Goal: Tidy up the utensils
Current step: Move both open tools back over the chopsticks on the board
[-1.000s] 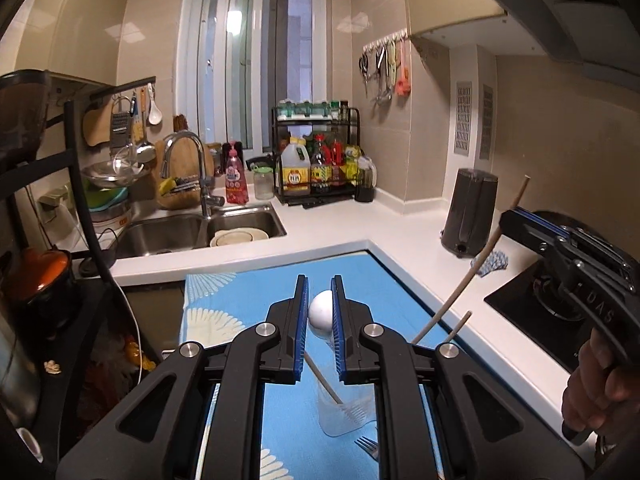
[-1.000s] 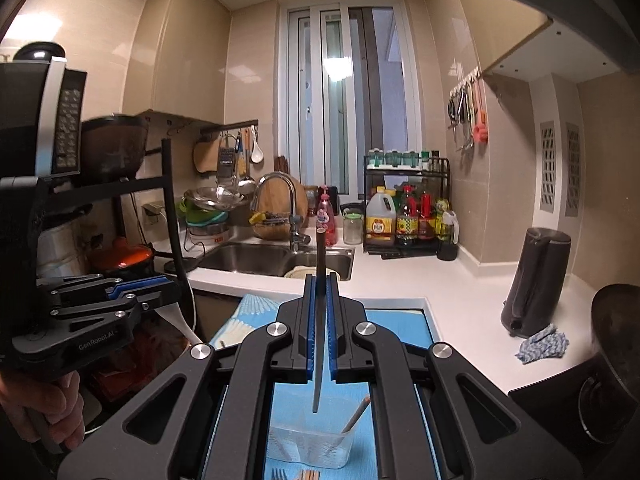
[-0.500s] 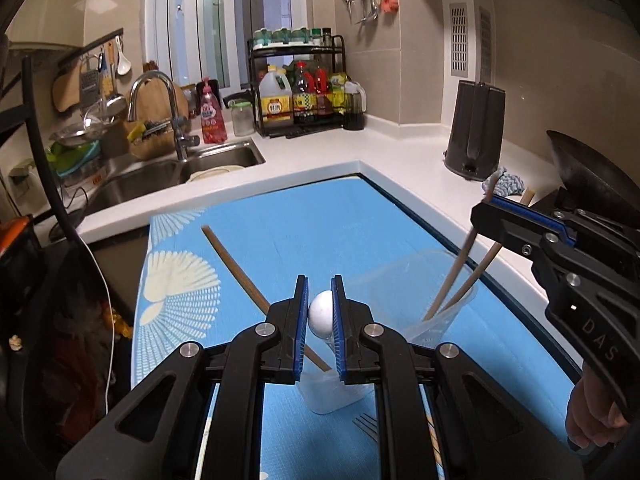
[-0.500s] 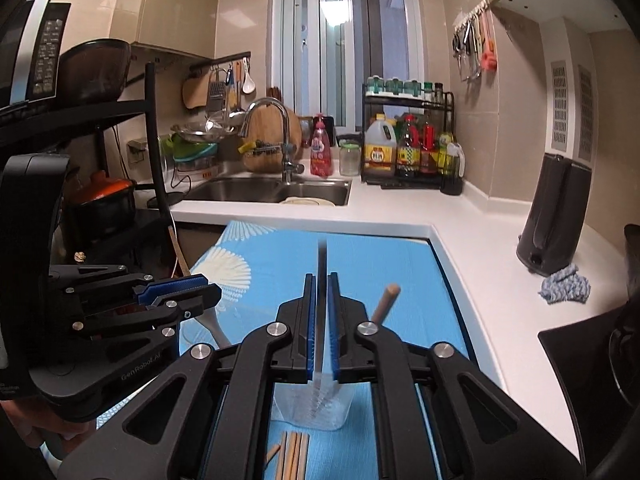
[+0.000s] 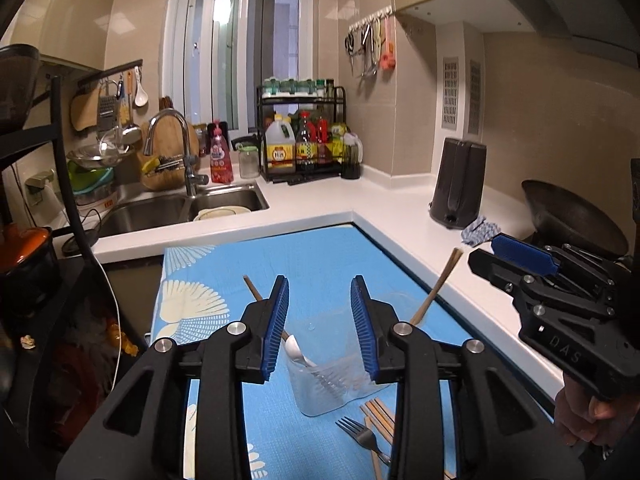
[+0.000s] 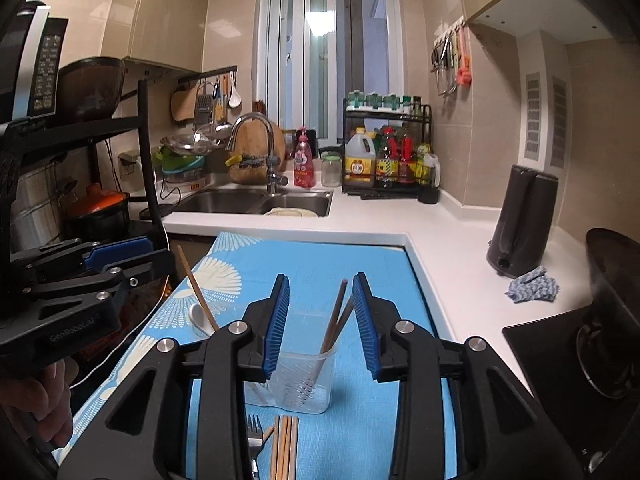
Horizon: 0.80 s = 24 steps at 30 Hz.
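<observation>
- Left gripper (image 5: 319, 322) pointed toward 12 o'clock, tilted down; its jaws had just been opening, nothing pressed between the pads.
- Right gripper (image 6: 320, 320) likewise, jaws just opened, pads clear.
- A hand (image 5: 588, 416) gripped the right handle at 4 o'clock.

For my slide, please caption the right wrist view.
Open right tool above clear plastic cup holding brown chopsticks on blue mat.

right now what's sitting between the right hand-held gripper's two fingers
In the right wrist view, the clear cup with dark chopsticks leaning in it sits between the open right hand-held gripper fingers, untouched.
</observation>
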Each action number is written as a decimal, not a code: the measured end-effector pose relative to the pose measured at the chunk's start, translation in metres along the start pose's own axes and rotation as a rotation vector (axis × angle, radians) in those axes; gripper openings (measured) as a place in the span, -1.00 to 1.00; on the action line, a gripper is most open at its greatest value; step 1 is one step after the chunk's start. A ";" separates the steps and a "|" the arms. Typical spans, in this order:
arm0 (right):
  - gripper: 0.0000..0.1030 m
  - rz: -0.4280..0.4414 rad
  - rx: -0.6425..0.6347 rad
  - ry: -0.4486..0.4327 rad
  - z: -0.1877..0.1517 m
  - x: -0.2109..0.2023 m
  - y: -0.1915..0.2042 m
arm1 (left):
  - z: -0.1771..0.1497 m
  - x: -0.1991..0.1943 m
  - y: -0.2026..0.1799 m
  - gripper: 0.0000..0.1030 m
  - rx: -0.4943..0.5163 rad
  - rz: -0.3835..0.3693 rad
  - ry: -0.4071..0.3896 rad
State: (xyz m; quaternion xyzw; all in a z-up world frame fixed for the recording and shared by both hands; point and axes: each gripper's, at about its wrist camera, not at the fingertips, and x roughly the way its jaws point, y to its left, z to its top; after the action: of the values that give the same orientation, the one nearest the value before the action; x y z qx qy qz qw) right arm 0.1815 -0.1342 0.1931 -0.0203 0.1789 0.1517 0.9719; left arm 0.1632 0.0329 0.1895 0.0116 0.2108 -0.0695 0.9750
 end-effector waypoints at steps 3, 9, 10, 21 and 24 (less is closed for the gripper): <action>-0.34 -0.006 0.012 -0.040 0.001 -0.031 -0.003 | -0.007 -0.024 -0.001 -0.33 -0.015 -0.007 -0.022; -0.32 0.002 0.036 -0.072 -0.022 -0.084 -0.004 | -0.047 -0.060 0.001 -0.33 -0.056 -0.020 -0.022; -0.32 0.002 0.033 -0.070 -0.028 -0.090 -0.003 | -0.057 -0.064 0.001 -0.33 -0.063 -0.020 -0.017; -0.32 -0.021 0.113 0.026 -0.128 -0.115 -0.012 | -0.151 -0.084 0.001 -0.38 -0.145 -0.030 0.040; -0.37 0.000 0.156 0.118 -0.161 -0.102 -0.020 | -0.177 -0.079 -0.003 -0.53 -0.161 -0.039 0.082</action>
State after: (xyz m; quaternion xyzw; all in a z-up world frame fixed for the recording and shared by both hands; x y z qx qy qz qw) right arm 0.0421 -0.1975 0.0786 0.0468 0.2469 0.1358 0.9583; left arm 0.0189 0.0493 0.0611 -0.0682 0.2559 -0.0706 0.9617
